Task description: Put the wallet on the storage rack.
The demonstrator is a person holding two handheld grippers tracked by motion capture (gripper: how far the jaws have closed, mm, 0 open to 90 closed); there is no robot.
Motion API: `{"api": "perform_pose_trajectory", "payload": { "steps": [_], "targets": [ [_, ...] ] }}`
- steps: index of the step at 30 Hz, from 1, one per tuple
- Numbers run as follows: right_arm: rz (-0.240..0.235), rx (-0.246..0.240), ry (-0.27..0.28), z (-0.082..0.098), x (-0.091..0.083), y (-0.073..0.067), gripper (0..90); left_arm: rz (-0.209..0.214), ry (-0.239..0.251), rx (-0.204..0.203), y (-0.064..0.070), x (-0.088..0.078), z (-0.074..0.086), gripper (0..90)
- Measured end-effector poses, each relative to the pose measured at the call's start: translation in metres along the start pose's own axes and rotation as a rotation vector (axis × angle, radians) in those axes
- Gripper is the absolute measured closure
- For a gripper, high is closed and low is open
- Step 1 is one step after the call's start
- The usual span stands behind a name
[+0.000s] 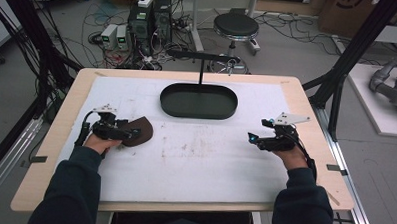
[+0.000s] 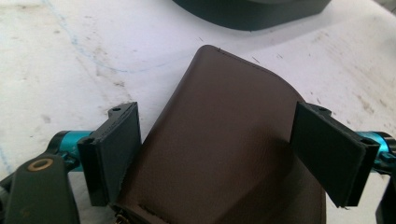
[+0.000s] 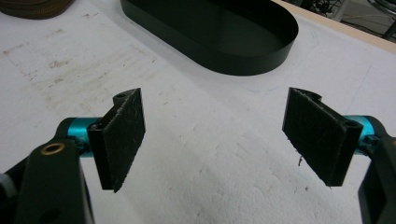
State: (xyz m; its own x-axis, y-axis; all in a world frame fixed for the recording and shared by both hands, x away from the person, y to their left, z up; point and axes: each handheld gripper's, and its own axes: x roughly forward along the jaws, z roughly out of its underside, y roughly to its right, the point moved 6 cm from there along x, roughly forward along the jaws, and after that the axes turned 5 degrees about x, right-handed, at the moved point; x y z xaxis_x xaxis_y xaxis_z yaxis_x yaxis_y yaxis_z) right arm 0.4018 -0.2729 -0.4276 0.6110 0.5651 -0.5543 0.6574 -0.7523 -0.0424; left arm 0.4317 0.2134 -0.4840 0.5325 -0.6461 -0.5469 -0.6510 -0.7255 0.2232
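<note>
On table [image 1: 195, 157], left side: brown leather pouch [image 2: 224, 154] lies between spread jaws of left gripper [image 2: 229, 154], long axis pointing away; right gripper [image 3: 215, 140] spread, empty, well apart.

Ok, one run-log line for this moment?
left gripper: open, jaws astride brown leather pouch | right gripper: open over white table cover | black oval tray: empty

High view: mounted above the person's side, aimed forward and down, whole table [image 1: 61, 112] covered from afar. Left gripper view: carried low and close over the brown pouch [image 2: 224, 149], black tray [image 2: 252, 11] edge seen ahead. Right gripper view: carried low over bare tabletop, same tray [image 3: 219, 32] framed ahead. Tray [image 1: 199, 101] is shared by all three.
</note>
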Motion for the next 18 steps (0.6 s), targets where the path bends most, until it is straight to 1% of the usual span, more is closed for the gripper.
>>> {"api": "perform_pose_trajectory", "payload": {
  "steps": [3,5,6,7,10,12,14,15,16,17,18],
  "targets": [
    [0.002,0.001,0.001,0.000,0.000,0.000,21.5,-0.006,-0.005,0.002,0.001,0.000,0.001,17.9],
    [0.005,0.002,-0.003,0.000,0.000,0.001,21.5,-0.018,-0.004,0.013,0.002,0.000,0.001,19.3],
    [0.007,0.004,-0.003,0.000,0.000,0.001,21.5,-0.026,-0.001,0.026,0.003,0.000,0.001,19.9],
    [0.008,0.005,-0.004,0.001,0.000,0.001,21.5,-0.038,0.005,0.031,0.004,-0.001,0.001,20.7],
    [0.007,0.008,-0.004,0.001,-0.002,-0.001,21.6,-0.066,0.019,0.032,0.006,-0.003,0.001,23.7],
    [0.010,0.005,0.003,0.001,-0.003,-0.001,21.6,-0.091,0.026,0.041,0.006,-0.005,-0.001,27.0],
    [0.010,0.005,0.008,0.000,-0.004,-0.001,21.6,-0.122,0.050,0.045,0.005,-0.010,-0.002,36.8],
    [0.013,0.008,0.010,0.000,-0.004,0.000,21.6,-0.135,0.069,0.043,0.003,-0.012,-0.002,49.8],
    [0.013,0.008,0.010,0.000,-0.004,0.000,21.6,-0.138,0.070,0.034,0.002,-0.014,-0.001,49.8],
    [0.012,0.006,0.008,0.000,-0.003,0.000,21.6,-0.137,0.075,0.030,0.001,-0.015,0.000,54.4],
    [0.012,0.010,0.006,0.000,-0.002,0.000,21.6,-0.134,0.075,0.032,0.001,-0.016,0.000,54.7]
  ]
}}
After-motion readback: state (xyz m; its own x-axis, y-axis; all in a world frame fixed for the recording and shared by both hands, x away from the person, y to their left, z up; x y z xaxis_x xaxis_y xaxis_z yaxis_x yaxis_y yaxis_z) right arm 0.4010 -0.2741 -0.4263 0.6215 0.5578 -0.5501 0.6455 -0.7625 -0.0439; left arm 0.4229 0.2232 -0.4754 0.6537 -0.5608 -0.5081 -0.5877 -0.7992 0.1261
